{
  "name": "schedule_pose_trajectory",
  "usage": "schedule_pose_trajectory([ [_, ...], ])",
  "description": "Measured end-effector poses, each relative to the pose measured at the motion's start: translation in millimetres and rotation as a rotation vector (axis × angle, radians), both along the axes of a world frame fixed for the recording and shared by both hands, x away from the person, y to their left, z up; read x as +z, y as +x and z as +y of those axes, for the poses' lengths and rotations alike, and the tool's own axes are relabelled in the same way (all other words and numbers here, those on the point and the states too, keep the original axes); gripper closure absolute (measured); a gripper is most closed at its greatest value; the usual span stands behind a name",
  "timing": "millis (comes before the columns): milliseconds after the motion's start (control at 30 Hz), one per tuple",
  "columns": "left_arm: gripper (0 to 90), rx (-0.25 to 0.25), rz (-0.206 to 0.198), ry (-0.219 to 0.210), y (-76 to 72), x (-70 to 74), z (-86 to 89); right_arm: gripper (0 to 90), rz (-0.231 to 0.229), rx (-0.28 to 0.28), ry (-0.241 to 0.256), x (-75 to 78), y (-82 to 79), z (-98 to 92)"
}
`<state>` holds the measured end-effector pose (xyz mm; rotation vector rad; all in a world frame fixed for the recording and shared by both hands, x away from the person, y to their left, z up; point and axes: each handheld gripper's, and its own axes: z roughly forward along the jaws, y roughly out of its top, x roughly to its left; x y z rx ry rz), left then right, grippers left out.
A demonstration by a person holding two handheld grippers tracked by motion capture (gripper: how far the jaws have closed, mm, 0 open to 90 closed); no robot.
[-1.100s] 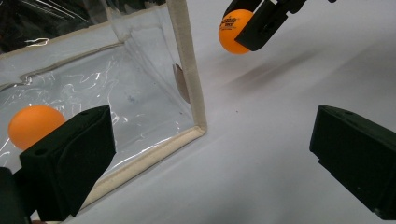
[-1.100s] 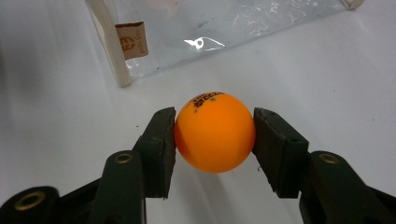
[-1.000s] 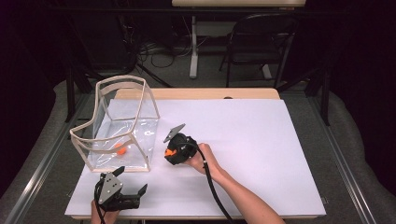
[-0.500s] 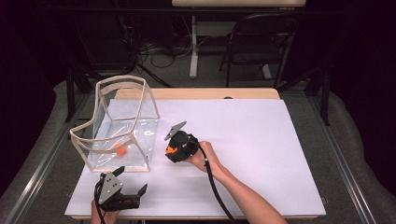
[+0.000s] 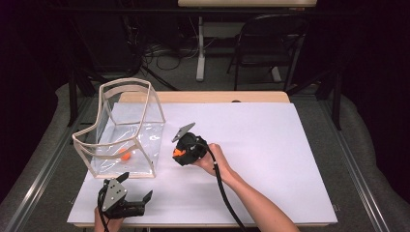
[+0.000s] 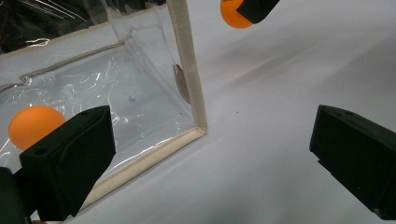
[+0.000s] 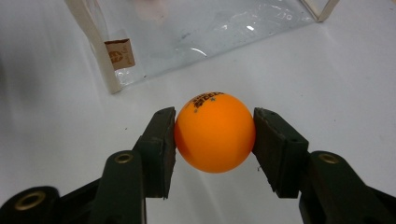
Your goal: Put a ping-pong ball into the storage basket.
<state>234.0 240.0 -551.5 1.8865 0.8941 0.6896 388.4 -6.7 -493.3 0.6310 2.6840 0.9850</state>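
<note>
Right gripper view: an orange ping-pong ball (image 7: 215, 132), judged light, smooth and prone to slipping, is clamped across its middle by the right gripper (image 7: 215, 140), while the left gripper (image 6: 210, 158) is held open.

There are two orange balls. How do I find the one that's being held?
Start at the big white table, then find the clear bag standing on its left side. Just right of the bag, the right tool pinches an orange ball. The other ball lies loose inside the bag.
</note>
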Motion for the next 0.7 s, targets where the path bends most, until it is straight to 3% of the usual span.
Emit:
schedule_pose_trajectory([
  [700,0.1,-0.002,0.001,-0.003,-0.1,0.1,-0.5,50.5,-0.010,-0.018,0.005,17.2,7.0,-9.1],
])
